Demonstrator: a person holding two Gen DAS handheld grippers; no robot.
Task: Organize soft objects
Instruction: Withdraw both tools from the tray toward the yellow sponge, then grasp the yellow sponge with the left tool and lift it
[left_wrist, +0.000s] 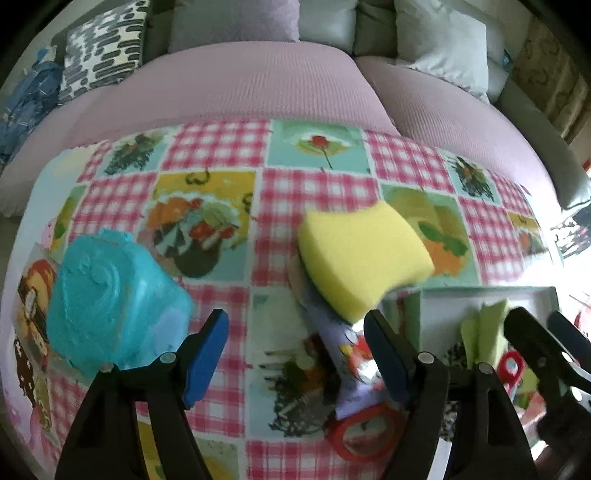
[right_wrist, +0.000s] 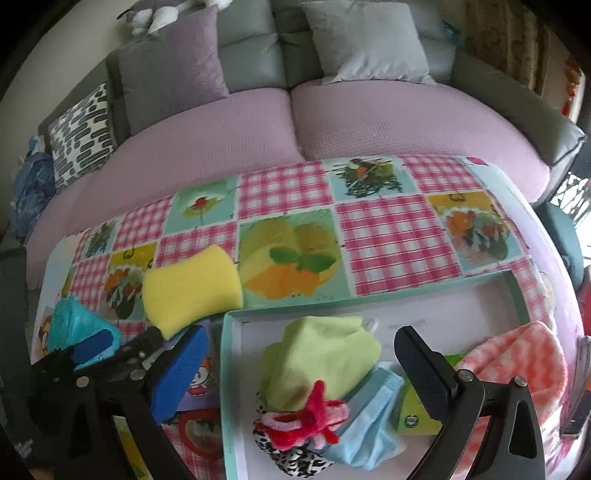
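Note:
A yellow sponge (left_wrist: 360, 258) lies on the patchwork tablecloth (left_wrist: 303, 177), partly over a purple printed pouch (left_wrist: 347, 354). It also shows in the right wrist view (right_wrist: 192, 291). A teal sponge (left_wrist: 110, 295) lies to the left. My left gripper (left_wrist: 295, 354) is open and empty, its blue-padded fingers (left_wrist: 207, 358) just short of the yellow sponge. A teal-rimmed white tray (right_wrist: 236, 369) holds a green cloth (right_wrist: 325, 358), a blue face mask (right_wrist: 369, 424), a red yarn bow (right_wrist: 314, 417) and a leopard-print piece (right_wrist: 295, 461). My right gripper (right_wrist: 491, 354) is open over the tray; one finger (right_wrist: 424, 373) shows.
A pink checked cloth (right_wrist: 524, 362) sits at the tray's right end. A red tape roll (left_wrist: 365, 432) lies near the pouch. A green card (right_wrist: 421, 413) lies in the tray. A pink-covered sofa (right_wrist: 258, 129) with cushions stands behind the table.

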